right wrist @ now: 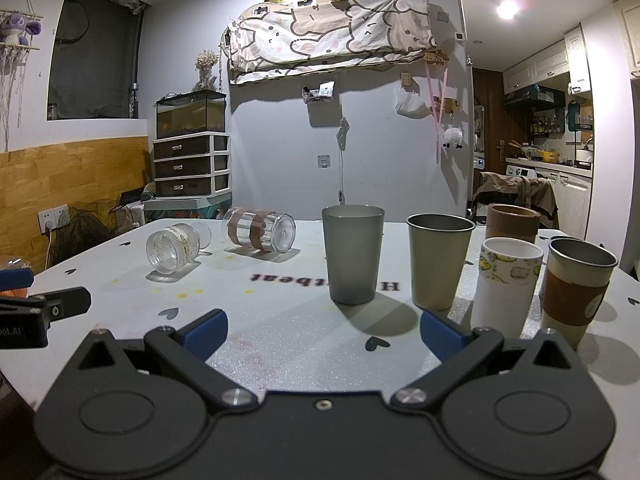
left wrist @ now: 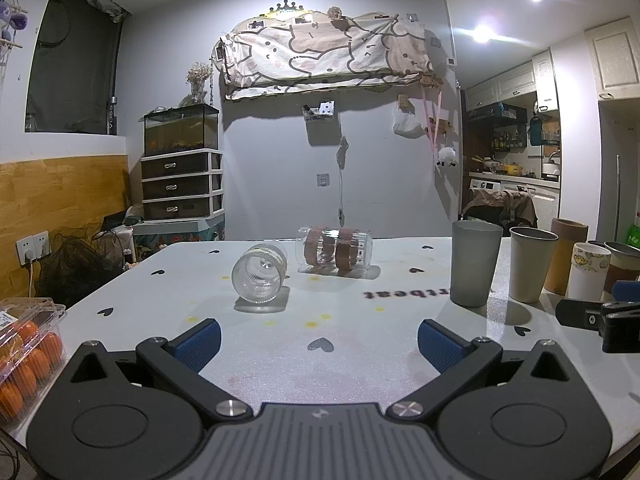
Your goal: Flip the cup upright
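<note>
Two clear glass cups lie on their sides on the white table (left wrist: pixel 280 360). The ribbed one (left wrist: pixel 259 273) lies nearer, its base toward the camera; it also shows in the right wrist view (right wrist: pixel 173 249). The one with brown bands (left wrist: pixel 334 249) lies behind it, and in the right wrist view (right wrist: pixel 260 231) too. My left gripper (left wrist: pixel 319 344) is open and empty, short of the ribbed cup. My right gripper (right wrist: pixel 324 334) is open and empty, in front of the upright grey cup (right wrist: pixel 353 254).
Several upright cups stand at the right: grey (left wrist: pixel 475 262), beige (left wrist: pixel 531 264), brown-sleeved (right wrist: pixel 512 222), white printed (right wrist: pixel 506 286), and a steel one with a brown band (right wrist: pixel 578 286). A clear box of oranges (left wrist: pixel 24 356) sits at the table's left edge.
</note>
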Available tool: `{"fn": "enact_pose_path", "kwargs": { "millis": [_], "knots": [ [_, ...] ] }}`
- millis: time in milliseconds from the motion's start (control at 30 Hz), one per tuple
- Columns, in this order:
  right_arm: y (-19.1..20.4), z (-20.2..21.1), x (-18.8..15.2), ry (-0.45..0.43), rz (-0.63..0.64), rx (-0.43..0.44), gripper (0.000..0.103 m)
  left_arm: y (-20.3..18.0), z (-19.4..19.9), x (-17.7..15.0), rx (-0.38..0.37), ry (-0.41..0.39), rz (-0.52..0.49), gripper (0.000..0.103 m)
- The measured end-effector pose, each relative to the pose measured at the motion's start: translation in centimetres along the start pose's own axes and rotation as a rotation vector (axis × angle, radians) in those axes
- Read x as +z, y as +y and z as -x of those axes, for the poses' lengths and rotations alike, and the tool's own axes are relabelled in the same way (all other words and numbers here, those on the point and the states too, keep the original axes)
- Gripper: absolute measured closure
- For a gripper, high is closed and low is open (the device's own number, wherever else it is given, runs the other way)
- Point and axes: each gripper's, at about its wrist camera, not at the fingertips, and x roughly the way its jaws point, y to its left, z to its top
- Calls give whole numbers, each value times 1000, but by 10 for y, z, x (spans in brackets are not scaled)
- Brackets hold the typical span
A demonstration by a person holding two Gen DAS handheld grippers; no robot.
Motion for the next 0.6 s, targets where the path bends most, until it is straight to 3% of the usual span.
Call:
{"fn": "enact_pose_path", "kwargs": {
  "millis": [600],
  "knots": [
    [0, 0, 0, -1, 1, 0, 0, 0, 0, 0, 0, 1, 1, 0]
  ]
}}
